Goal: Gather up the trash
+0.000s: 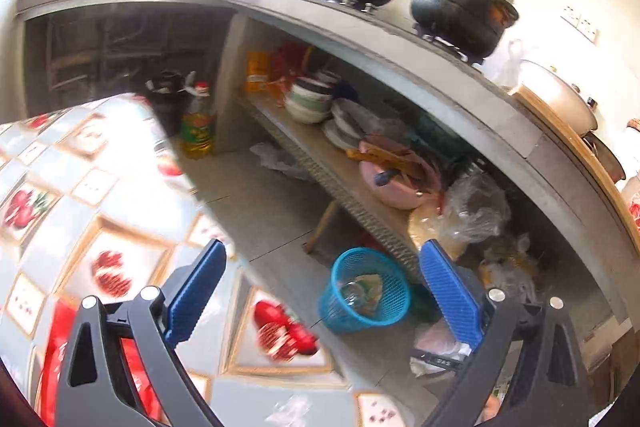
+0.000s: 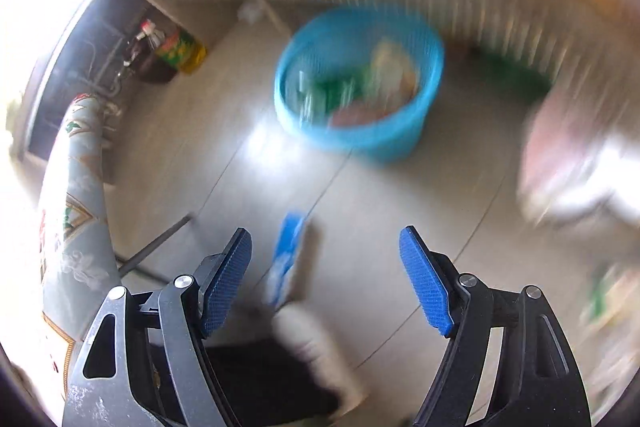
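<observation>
Both grippers, left gripper point(image 1: 322, 291) and right gripper point(image 2: 326, 279), gaped empty; the blue basket point(image 2: 360, 83) stood ahead of each.

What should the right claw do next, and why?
Probably ease down onto the blue-and-white wrapper on the floor and close on it. The right claw is open and empty, the wrapper lies loose between its fingers, and the blue basket beyond already holds trash.

Each hand-held gripper, left point(image 1: 322, 291) and right point(image 2: 326, 279), has black angular arms with triangular cutouts, round silver screws at the pivots, and ribbed blue pads point(image 1: 450, 293) on its fingers.
</observation>
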